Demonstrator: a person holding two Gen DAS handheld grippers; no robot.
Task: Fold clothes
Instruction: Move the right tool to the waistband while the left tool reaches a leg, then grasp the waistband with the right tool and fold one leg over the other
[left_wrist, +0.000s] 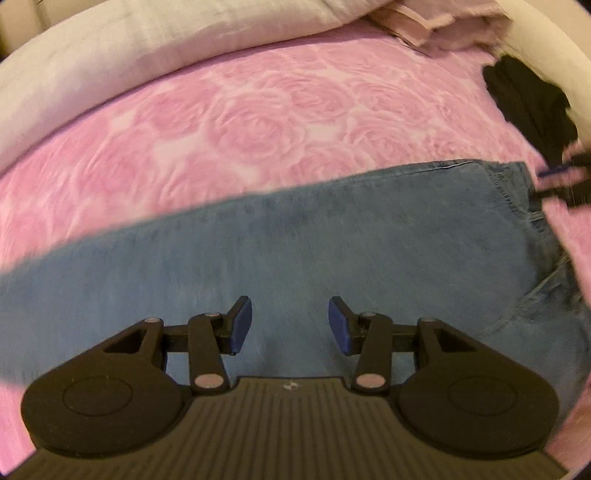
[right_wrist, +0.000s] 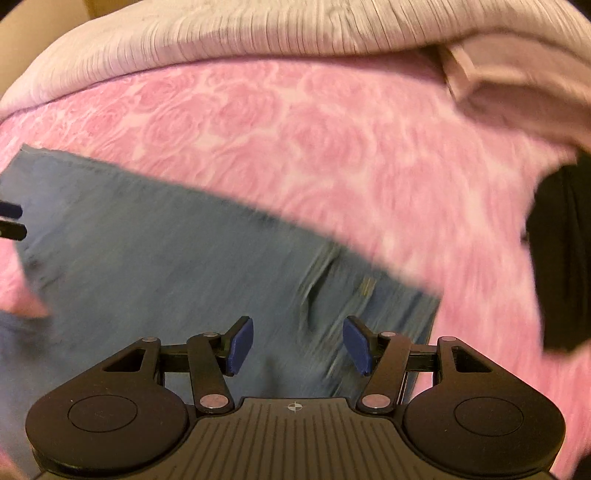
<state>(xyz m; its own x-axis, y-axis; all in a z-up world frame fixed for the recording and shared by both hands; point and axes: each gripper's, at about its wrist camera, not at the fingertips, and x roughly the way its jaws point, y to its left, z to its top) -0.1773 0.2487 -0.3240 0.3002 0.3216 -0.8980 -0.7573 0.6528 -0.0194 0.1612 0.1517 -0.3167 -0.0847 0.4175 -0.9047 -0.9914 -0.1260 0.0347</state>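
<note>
Bed cover (left_wrist: 229, 122): pink, rose-patterned, soft and loose; it carries everything here. A pad that closes too low on the denim's border could pinch the cover along with it and drag it into the fold.

Pale quilt (left_wrist: 122, 48): bunched along the far side of the bed; if the jeans are swung away from the person, cloth could ride up onto it and crease.

Jeans (left_wrist: 295, 251): blue denim, lying long and fairly flat across the cover, the seamed and pocketed end toward the right gripper. Whether this is one layer or already leg upon leg, I cannot tell. Denim is heavy; a shallow bite on one edge could slip out mid-lift and leave a skewed fold.

Black garment (left_wrist: 528, 103): crumpled near the jeans' right end; a wide sweep there could snag it.

Left gripper (left_wrist: 290, 325): jaws apart, holding nothing, over the middle of the denim.

Right gripper (right_wrist: 297, 345): jaws apart, holding nothing, over the pocket area. Both views are smeared by motion, so a grab made now could land off the seam.
</note>
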